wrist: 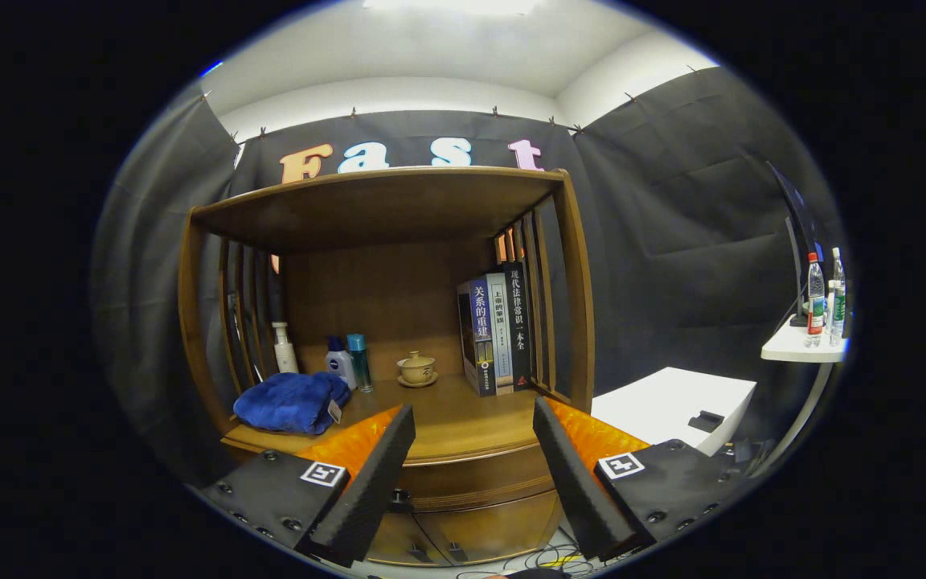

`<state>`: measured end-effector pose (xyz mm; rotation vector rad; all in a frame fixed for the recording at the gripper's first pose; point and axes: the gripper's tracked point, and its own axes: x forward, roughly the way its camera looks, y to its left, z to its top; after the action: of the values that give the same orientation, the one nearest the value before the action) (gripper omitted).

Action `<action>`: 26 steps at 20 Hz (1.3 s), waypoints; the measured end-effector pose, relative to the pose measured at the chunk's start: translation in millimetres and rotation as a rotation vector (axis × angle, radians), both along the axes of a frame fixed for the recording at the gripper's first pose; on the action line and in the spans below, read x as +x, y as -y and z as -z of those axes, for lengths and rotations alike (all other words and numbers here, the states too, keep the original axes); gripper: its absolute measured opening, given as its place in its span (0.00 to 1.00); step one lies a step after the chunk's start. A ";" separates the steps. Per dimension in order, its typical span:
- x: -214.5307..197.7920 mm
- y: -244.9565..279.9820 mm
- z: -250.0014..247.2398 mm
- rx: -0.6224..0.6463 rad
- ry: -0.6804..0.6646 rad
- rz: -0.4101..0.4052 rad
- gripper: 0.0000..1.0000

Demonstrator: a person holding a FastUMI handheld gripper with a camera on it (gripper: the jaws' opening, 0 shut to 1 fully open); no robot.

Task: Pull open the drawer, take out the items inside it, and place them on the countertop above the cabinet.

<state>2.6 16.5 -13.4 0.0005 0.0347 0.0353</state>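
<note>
Wooden cabinet (399, 322), curved drawer (471, 482) closed below countertop (463, 418), tool (475, 418) fingers apart, empty.

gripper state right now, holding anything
gripper: open, holding nothing, fingers spread in front of the cabinet.

The brown wooden tabletop (463, 418) carries a crumpled blue towel (292, 402), three bottles, a lidded ceramic teacup (417, 368) and upright books (495, 334).
</note>
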 end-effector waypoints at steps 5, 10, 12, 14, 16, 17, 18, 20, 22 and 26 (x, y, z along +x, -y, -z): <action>7.5 -11.9 20.4 -0.002 -0.013 -0.022 0.98; 21.7 -34.7 50.4 0.024 -0.035 -0.068 0.98; 30.4 -37.1 65.2 0.015 -0.041 -0.065 0.98; 35.8 -40.6 76.9 0.013 -0.053 -0.069 0.98; 40.5 -47.3 89.2 0.030 -0.060 -0.085 0.98; 43.8 -50.2 94.6 0.036 -0.062 -0.092 0.98; 46.8 -52.0 100.9 0.035 -0.065 -0.093 0.98; 51.9 -53.2 113.7 0.028 -0.080 -0.095 0.98; 54.6 -57.5 125.4 0.025 -0.091 -0.102 0.98; 61.7 -63.4 153.0 -0.011 -0.124 -0.110 0.98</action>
<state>64.2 79.8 -166.3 -0.0103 0.1593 0.1451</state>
